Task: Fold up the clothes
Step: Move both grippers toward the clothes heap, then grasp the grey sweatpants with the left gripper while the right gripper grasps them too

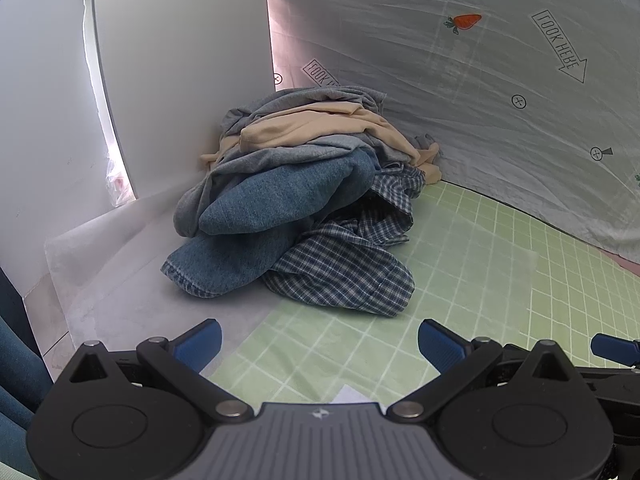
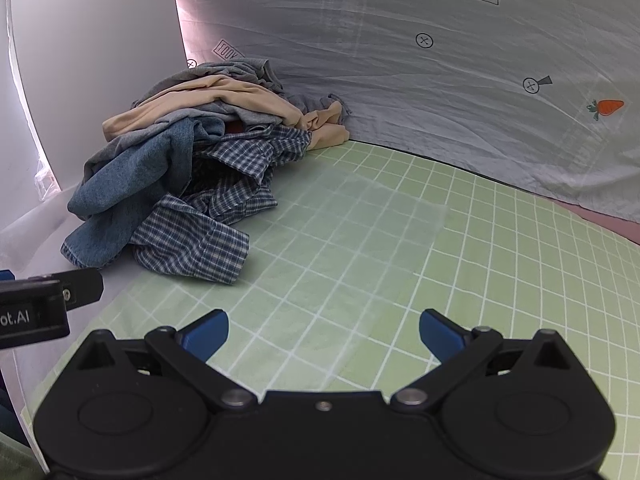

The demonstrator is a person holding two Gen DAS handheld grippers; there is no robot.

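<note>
A heap of clothes (image 1: 304, 184) lies unfolded in the far left corner: a blue denim piece (image 1: 256, 216) and a checked shirt (image 1: 344, 264) in front, crumpled grey (image 1: 280, 156) and beige (image 1: 316, 128) garments on top.

Ahead of the matt black plastic left gripper (image 1: 319, 344) lie rough blue denim (image 1: 276, 204), soft checked cloth (image 1: 344, 272) and a smooth green gridded mat (image 1: 480, 280).

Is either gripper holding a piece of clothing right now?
No, the left gripper and the right gripper both stand open over the green grid mat, short of the clothes pile.
</note>
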